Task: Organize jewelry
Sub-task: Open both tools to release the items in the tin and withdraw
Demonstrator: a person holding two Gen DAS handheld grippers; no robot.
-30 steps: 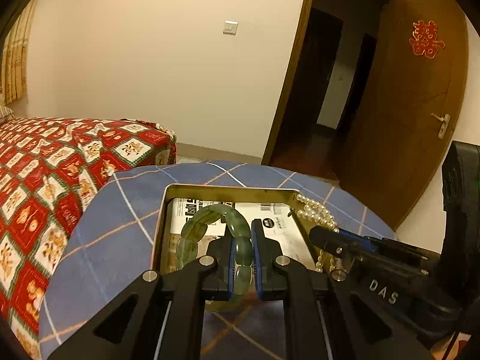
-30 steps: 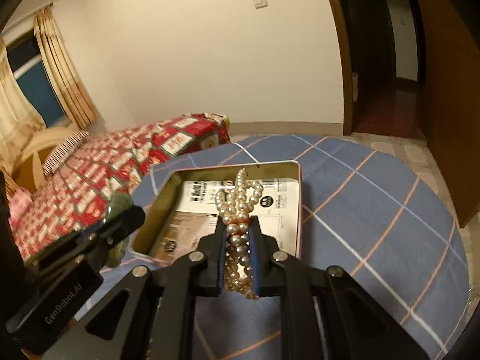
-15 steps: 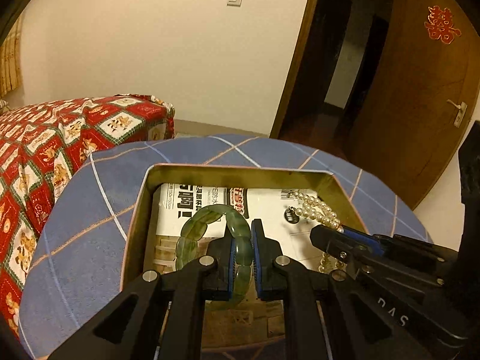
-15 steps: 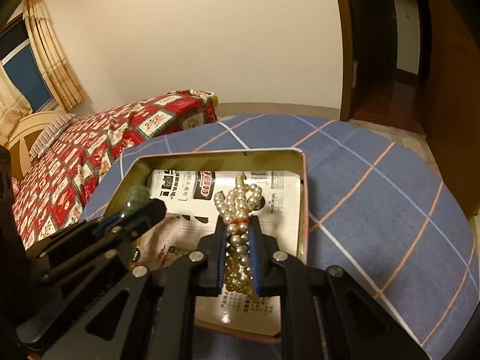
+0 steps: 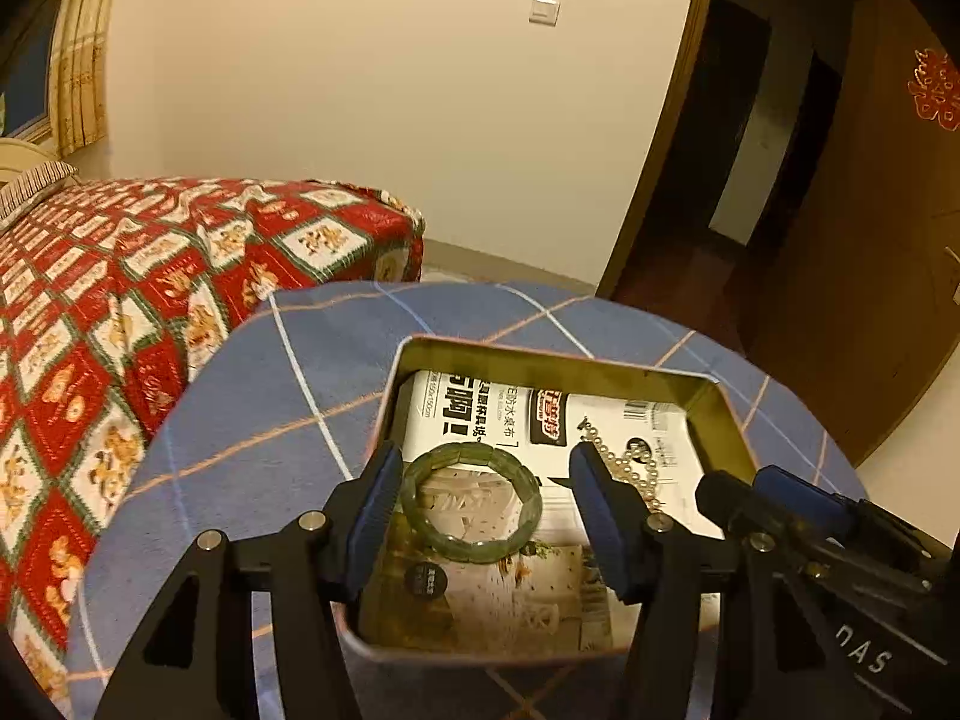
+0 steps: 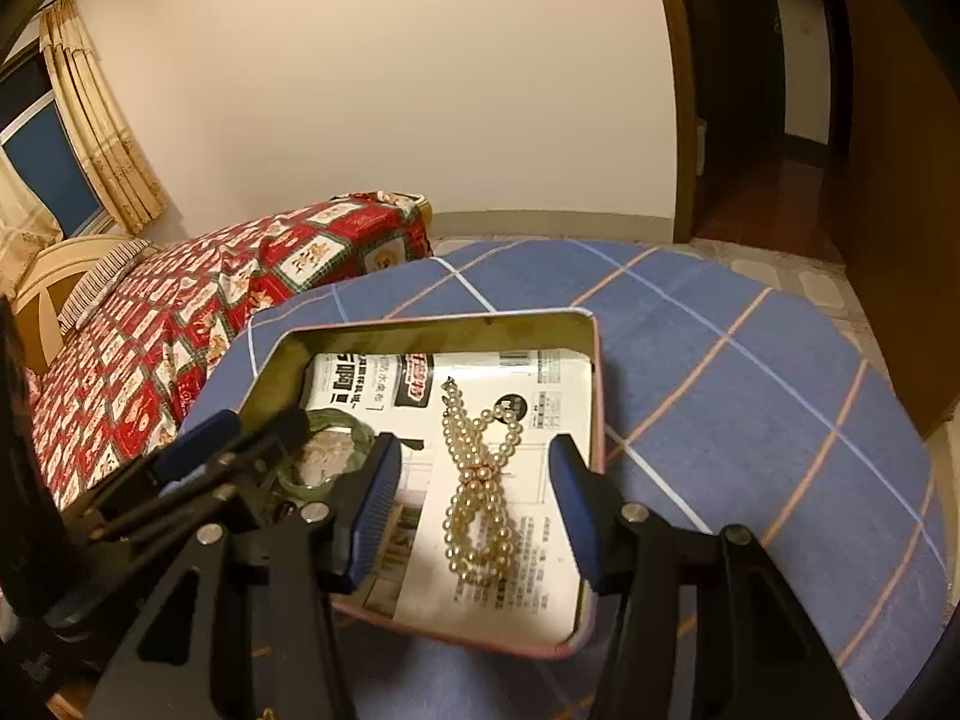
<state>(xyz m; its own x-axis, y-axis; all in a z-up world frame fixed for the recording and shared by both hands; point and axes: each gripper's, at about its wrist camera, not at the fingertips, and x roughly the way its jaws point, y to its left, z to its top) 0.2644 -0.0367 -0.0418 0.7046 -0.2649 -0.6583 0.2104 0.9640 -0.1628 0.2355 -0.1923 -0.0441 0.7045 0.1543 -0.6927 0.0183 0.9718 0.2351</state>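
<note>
A green jade bracelet (image 5: 470,501) lies flat on printed paper inside an open metal tin (image 5: 558,360). My left gripper (image 5: 486,468) is open above it, jaws wide on either side. A pearl necklace (image 6: 480,480) lies bunched on the paper in the same tin (image 6: 591,372). My right gripper (image 6: 474,462) is open over it, not touching. The pearls (image 5: 630,465) also show in the left wrist view, partly hidden by the right gripper's finger. The bracelet (image 6: 336,426) shows partly behind the left gripper in the right wrist view.
The tin sits on a round table with a blue plaid cloth (image 6: 750,372). A bed with a red patterned cover (image 5: 120,276) stands to the left. A wooden door (image 5: 870,240) and doorway are at the back right.
Both grippers have opened over the tin. The bracelet has dropped from the left gripper and the pearl necklace from the right; both now lie on the paper inside.
</note>
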